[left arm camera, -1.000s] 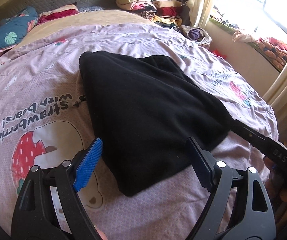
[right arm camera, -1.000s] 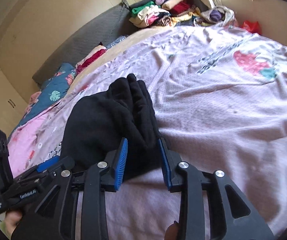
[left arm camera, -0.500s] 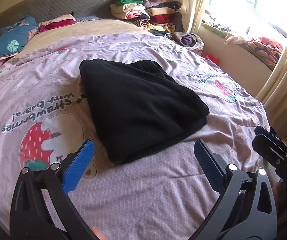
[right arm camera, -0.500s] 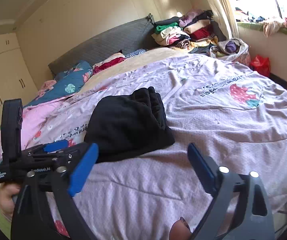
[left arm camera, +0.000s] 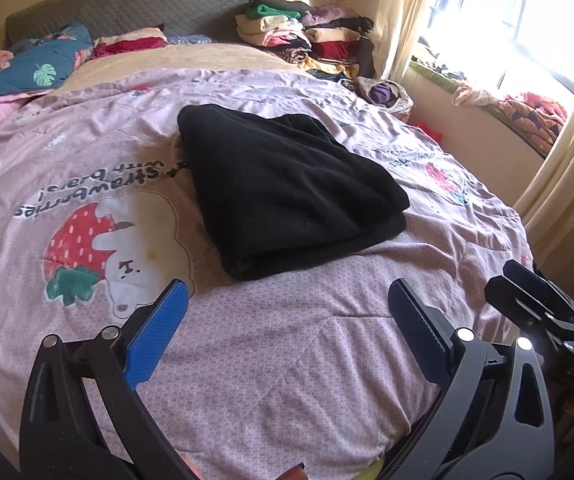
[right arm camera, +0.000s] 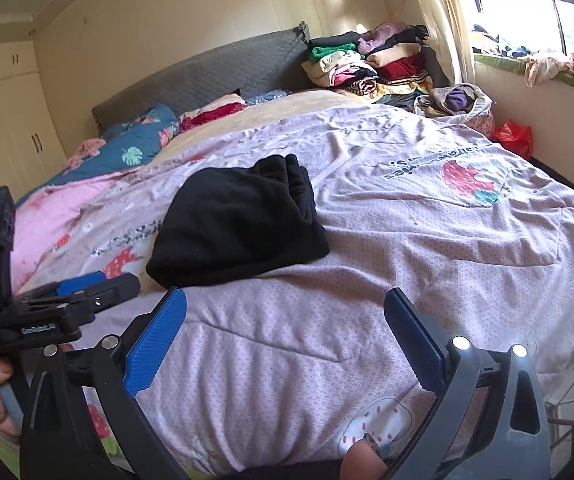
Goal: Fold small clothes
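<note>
A black garment (left arm camera: 287, 188) lies folded into a thick rectangle on the pink strawberry-print bed cover (left arm camera: 87, 184), with nothing touching it. My left gripper (left arm camera: 287, 292) hangs open a short way in front of the garment's near edge, with only bed cover between its blue pads (left arm camera: 155, 336). In the right wrist view the same garment (right arm camera: 239, 224) lies ahead and slightly left. My right gripper (right arm camera: 287, 300) is drawn back from it, its jaws opening wide with nothing between them. Each gripper shows at the edge of the other's view: the left one (right arm camera: 67, 312), the right one (left arm camera: 539, 304).
A stack of folded clothes (left arm camera: 303, 40) sits at the far right by the grey headboard (left arm camera: 127, 4). Pillows and a blue leaf-print quilt (left arm camera: 39, 72) lie far left. A bag of clothes (left arm camera: 383, 92) and a cluttered window sill (left arm camera: 527, 108) flank the bed's right edge.
My right gripper has let go of the garment's corner, opened wide and pulled back. My left gripper has widened and backed away too. The garment now lies flat and folded.
</note>
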`<move>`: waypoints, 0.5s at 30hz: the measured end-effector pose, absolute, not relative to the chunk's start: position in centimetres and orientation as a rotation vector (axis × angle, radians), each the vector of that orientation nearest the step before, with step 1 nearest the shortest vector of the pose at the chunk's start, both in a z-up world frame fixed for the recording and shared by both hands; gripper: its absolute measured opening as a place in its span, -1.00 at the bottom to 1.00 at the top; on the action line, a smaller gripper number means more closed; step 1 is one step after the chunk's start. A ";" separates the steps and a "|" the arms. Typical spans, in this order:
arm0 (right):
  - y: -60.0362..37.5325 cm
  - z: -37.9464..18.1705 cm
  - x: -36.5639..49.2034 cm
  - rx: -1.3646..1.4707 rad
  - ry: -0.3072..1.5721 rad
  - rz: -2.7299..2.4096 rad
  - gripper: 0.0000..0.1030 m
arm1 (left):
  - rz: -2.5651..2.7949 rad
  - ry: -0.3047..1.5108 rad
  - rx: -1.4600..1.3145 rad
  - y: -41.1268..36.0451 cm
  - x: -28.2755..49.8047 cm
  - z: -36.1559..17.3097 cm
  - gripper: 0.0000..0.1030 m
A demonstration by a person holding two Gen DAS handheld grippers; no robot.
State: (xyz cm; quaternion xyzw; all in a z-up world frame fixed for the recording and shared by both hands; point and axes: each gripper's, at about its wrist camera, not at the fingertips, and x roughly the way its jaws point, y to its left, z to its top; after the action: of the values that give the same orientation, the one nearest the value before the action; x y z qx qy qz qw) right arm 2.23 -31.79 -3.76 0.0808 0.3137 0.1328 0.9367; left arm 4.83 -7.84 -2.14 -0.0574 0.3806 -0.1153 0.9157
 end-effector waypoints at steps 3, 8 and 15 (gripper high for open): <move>-31.7 -3.9 2.3 0.153 0.640 0.271 0.91 | -0.234 0.782 -0.132 -7.7 4.7 -2.1 0.82; -31.7 -4.0 2.3 0.154 0.643 0.267 0.91 | -0.216 0.781 -0.133 -7.3 4.8 -2.1 0.82; -31.8 -4.0 2.3 0.154 0.644 0.265 0.91 | -0.194 0.789 -0.114 -7.3 4.8 -2.2 0.82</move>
State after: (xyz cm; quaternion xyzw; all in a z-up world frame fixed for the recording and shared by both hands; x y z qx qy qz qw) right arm 2.31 -31.75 -4.01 0.0752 0.3154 0.1295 0.9371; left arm 4.76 -7.29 -2.25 -0.0553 0.3836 -0.0945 0.9170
